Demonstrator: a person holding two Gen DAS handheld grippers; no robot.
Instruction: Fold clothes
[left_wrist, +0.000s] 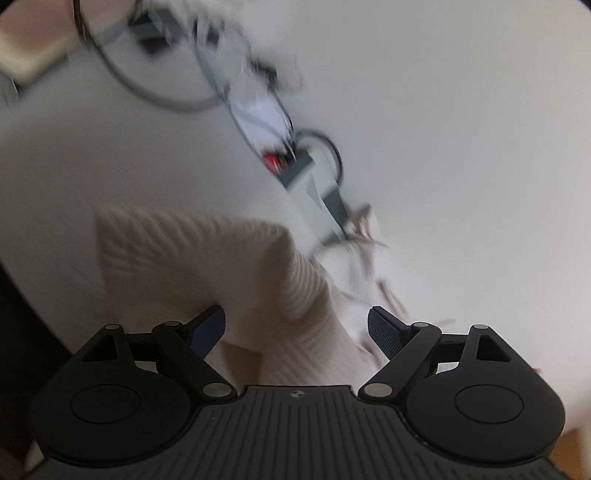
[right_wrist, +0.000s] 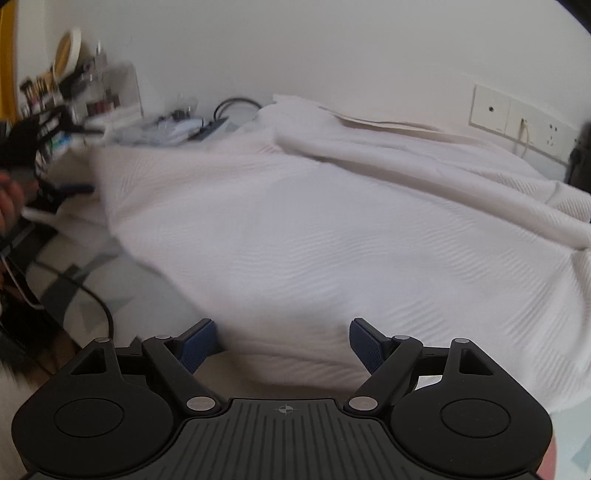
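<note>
With both jaws wide apart, the left gripper and right gripper should probably each pinch one edge of the cream ribbed knitted garment before lifting together.

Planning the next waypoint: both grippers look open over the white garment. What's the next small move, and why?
Probably ease the right gripper forward and shut it on the near edge of the white garment. Its jaws stand wide apart with the hem just ahead and nothing held. The left gripper is likewise open over a raised fold, so no fold can start until an edge is pinched.
</note>
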